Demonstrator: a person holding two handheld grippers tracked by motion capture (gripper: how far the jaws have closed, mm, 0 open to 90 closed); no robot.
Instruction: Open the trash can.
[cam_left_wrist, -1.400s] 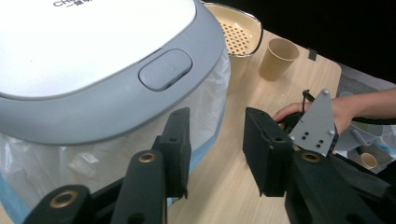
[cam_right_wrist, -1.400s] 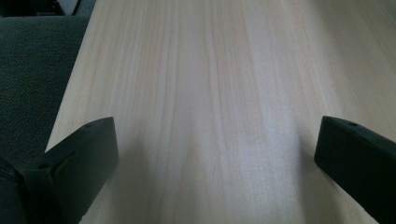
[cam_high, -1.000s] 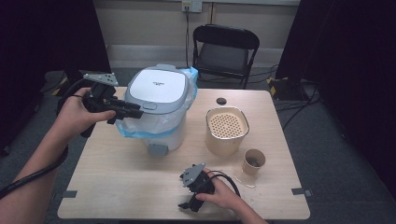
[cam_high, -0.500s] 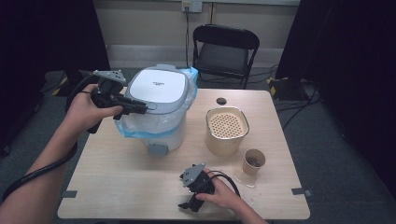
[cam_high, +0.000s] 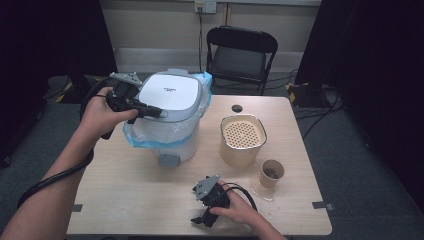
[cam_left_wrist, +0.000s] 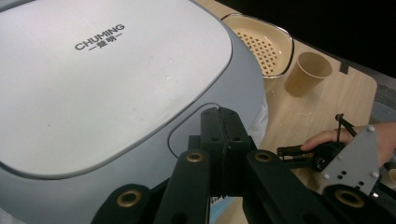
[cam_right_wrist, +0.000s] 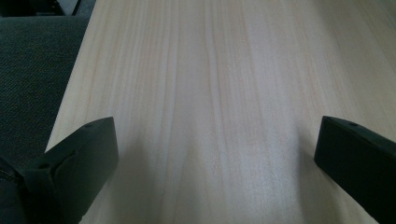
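Observation:
A white bin with a grey-rimmed lid (cam_high: 170, 92) and a blue bag liner (cam_high: 142, 137) stands at the table's back left. My left gripper (cam_high: 158, 113) comes in from the left, its tips over the lid's left edge. In the left gripper view the lid (cam_left_wrist: 107, 79) reads CHUMING, and the left gripper (cam_left_wrist: 224, 119) is just above an outlined tab. Its jaws have just been closing and now meet with nothing between them. Whether they touch the lid I cannot tell. My right gripper (cam_high: 201, 220) rests on the table near the front edge; the right gripper (cam_right_wrist: 215, 135) stands wide open over bare wood.
A beige container with a perforated top (cam_high: 243, 135) stands right of the bin, and a paper cup (cam_high: 272, 172) is in front of it. A small dark disc (cam_high: 237, 108) lies at the back. A black folding chair (cam_high: 241, 55) stands behind the table (cam_high: 125, 195).
My left hand has shifted right, bringing its gripper tips onto the lid's edge, and its jaws have come together. The right hand and gripper have stayed put.

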